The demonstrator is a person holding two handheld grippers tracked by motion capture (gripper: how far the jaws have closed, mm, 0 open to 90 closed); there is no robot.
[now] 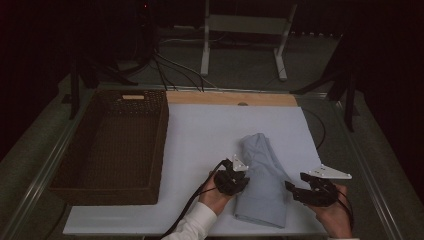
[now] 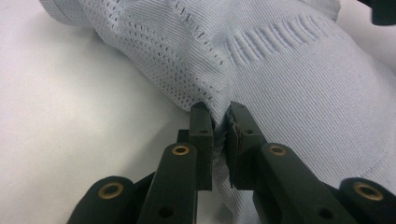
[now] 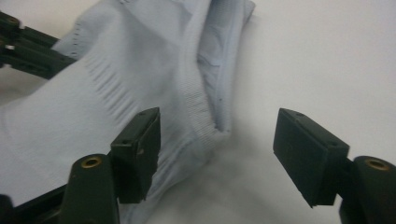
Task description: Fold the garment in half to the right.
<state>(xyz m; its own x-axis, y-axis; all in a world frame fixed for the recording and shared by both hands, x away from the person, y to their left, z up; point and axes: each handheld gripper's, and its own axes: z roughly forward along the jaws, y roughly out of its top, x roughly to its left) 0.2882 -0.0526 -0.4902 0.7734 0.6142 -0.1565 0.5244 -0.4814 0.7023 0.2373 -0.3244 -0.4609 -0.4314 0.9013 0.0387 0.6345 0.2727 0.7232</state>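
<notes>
A light blue knit garment (image 1: 262,175) lies folded lengthwise on the white sheet (image 1: 210,135), near the front edge. My left gripper (image 1: 244,181) is at its left side. In the left gripper view the left gripper (image 2: 219,111) is shut on a pinched fold of the garment (image 2: 289,70). My right gripper (image 1: 295,181) is at the garment's right side, open. In the right gripper view the right gripper (image 3: 217,119) has its jaws wide apart on either side of the garment's ribbed edge (image 3: 205,112), with neither pad pressing on it.
A dark wicker basket (image 1: 161,145) stands at the left of the sheet. A wooden strip (image 1: 230,98) runs along the sheet's far edge. Behind the table are a white stand (image 1: 205,45) and cables (image 1: 170,65). A cable trails from each gripper.
</notes>
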